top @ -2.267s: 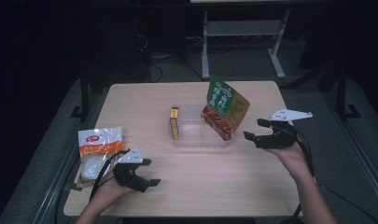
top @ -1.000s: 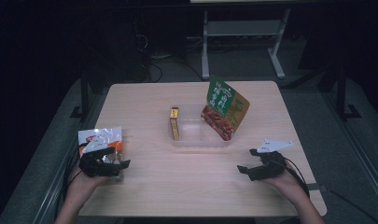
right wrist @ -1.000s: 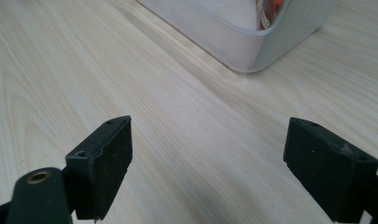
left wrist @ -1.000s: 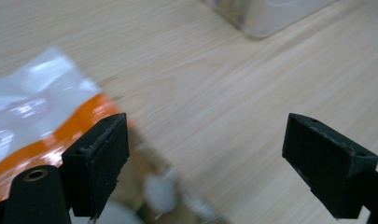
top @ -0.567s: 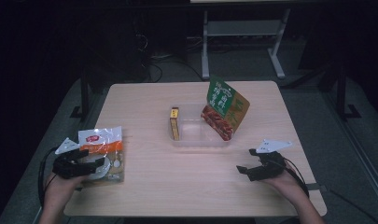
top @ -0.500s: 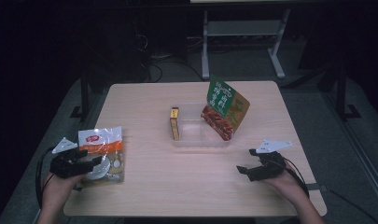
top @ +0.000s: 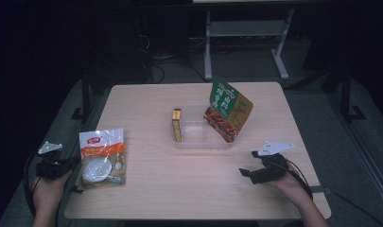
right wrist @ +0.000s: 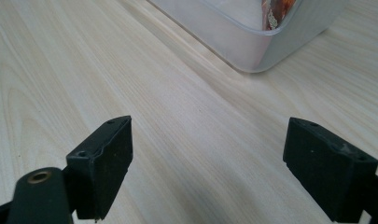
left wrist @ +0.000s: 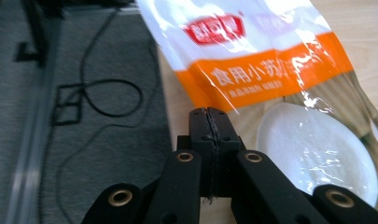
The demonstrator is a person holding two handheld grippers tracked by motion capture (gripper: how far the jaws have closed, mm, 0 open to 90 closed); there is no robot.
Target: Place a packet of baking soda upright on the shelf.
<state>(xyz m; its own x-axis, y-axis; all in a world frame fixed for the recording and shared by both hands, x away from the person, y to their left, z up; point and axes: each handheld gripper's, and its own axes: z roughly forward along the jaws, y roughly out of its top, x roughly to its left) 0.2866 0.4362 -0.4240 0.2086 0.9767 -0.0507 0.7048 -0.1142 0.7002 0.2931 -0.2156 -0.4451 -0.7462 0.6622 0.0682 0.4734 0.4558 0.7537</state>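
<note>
We bring our left gripper [left wrist: 209,116] to the edge of the glossy white-and-orange plastic pouch [left wrist: 266,79]

Its jaws are clenched on nothing, the pouch just ahead of their tips; next we must part them to pinch that edge; our right gripper [right wrist: 207,163] rests released, the clear plastic tray [right wrist: 252,44] beyond it.

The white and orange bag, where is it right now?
In the high view, the white and orange bag lies flat near the table's front left corner, with the left gripper at its left edge.
</note>
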